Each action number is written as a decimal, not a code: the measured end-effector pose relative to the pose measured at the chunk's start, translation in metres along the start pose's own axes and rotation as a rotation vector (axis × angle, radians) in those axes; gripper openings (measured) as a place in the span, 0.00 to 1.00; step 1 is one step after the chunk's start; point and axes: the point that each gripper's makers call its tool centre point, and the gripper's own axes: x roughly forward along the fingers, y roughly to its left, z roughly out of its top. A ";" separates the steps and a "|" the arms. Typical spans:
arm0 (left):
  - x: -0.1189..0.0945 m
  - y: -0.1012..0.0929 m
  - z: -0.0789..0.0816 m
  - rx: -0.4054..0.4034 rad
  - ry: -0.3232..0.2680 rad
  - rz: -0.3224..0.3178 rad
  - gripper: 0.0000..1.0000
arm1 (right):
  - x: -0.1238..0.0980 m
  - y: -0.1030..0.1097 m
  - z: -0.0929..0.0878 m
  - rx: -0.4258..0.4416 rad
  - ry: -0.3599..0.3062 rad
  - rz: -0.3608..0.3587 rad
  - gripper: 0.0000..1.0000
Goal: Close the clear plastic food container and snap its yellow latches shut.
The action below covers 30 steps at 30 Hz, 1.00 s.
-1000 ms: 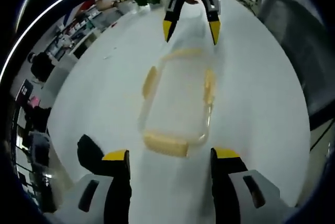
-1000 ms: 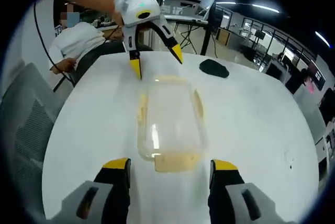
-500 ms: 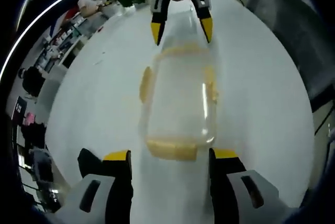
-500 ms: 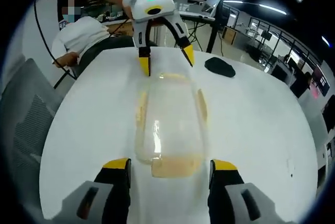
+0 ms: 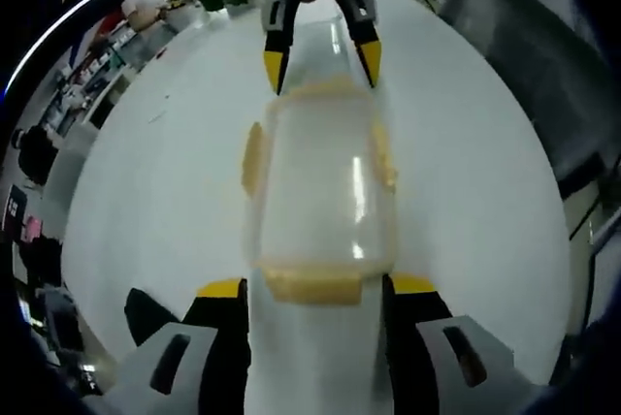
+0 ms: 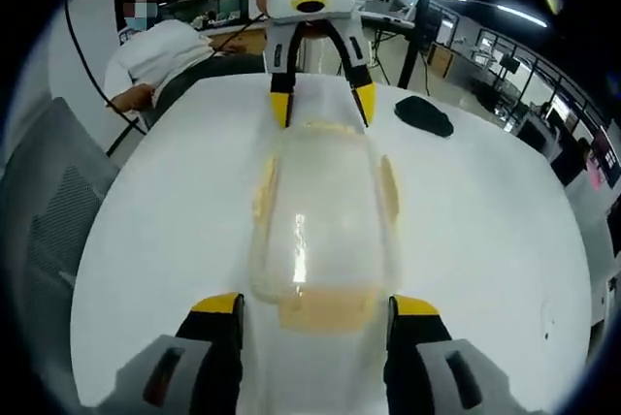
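Both claws have closed in on the container's two ends since a second ago, so latching looks imminent. Left claw [image 5: 315, 287] and right claw [image 6: 316, 304] are spread, each straddling a yellow end latch [image 5: 312, 285]. Clear container [image 6: 322, 211] lies on the white table [image 6: 175, 202], lid seemingly on, long axis running claw to claw.

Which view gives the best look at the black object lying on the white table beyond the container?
The right gripper view: the black object lies in plain sight on the white table, past the clear plastic food container. In the left gripper view I cannot pick it out; there the container and table show.
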 end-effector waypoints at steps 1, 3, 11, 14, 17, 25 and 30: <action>0.000 0.001 0.000 -0.002 0.001 -0.004 0.57 | 0.000 -0.001 0.000 0.002 -0.001 0.003 0.57; 0.001 0.000 -0.001 -0.010 0.003 -0.033 0.56 | 0.000 -0.002 -0.001 -0.004 0.007 0.005 0.55; 0.003 -0.005 -0.002 -0.025 0.008 -0.101 0.48 | 0.002 0.000 -0.008 0.000 0.033 0.028 0.45; 0.004 -0.013 -0.004 -0.051 0.015 -0.164 0.39 | 0.002 0.002 -0.008 0.001 0.033 0.042 0.40; 0.007 -0.010 -0.004 -0.028 0.010 -0.149 0.39 | 0.002 0.003 -0.007 0.000 0.033 0.042 0.38; 0.007 -0.014 -0.004 -0.035 0.025 -0.150 0.38 | 0.002 0.003 -0.007 0.007 0.050 0.047 0.37; 0.007 -0.014 -0.005 -0.040 0.028 -0.145 0.38 | 0.003 0.002 -0.007 0.015 0.061 0.045 0.37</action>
